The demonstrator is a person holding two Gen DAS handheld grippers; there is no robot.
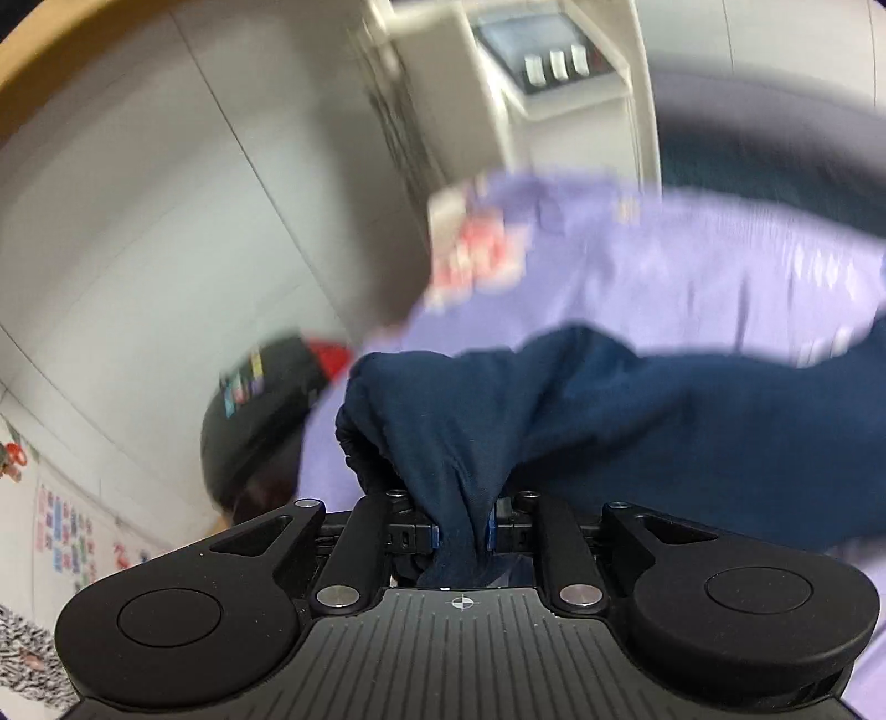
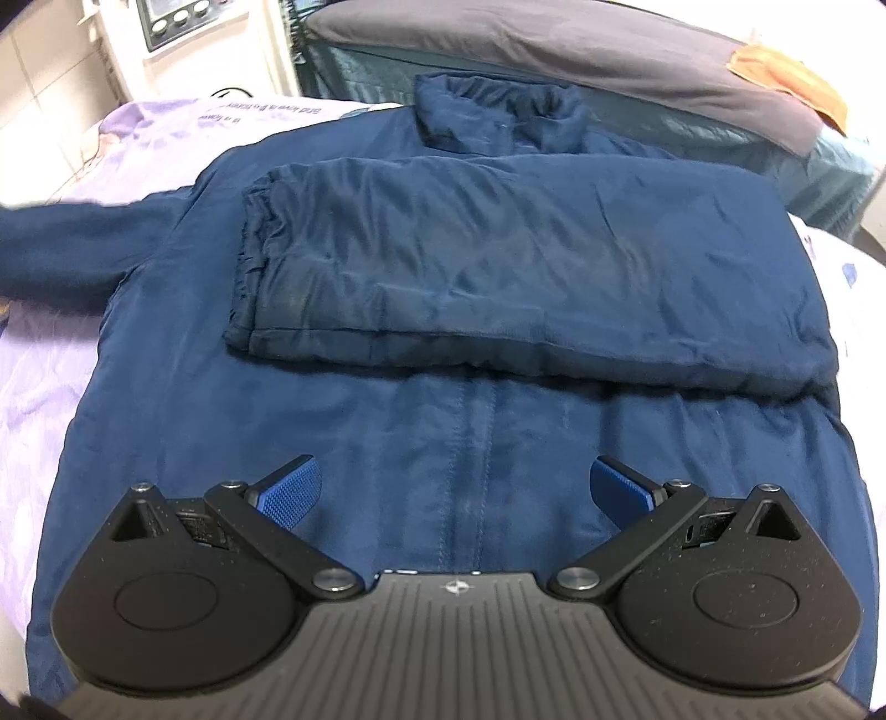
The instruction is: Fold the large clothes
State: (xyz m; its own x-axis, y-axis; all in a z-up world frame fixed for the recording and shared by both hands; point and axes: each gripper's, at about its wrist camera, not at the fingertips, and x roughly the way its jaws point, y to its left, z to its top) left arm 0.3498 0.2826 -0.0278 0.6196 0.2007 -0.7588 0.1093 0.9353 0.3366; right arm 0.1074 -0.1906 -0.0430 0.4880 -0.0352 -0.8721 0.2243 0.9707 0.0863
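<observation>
The left gripper [image 1: 462, 534] is pinching the navy jacket's [image 2: 443, 332] sleeve [image 1: 554, 421] above the lilac bedsheet [image 2: 33, 387]; the right gripper [image 2: 454, 493] is hovering wide apart, a grey pillow [image 2: 554, 44] lying beyond.

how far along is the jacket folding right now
Done: one sleeve already lies folded across the navy jacket on the lilac sheet. In hand: the left gripper is clamped on the other sleeve; the right gripper is open above the jacket front. Left: laying that sleeve across and folding the body.
</observation>
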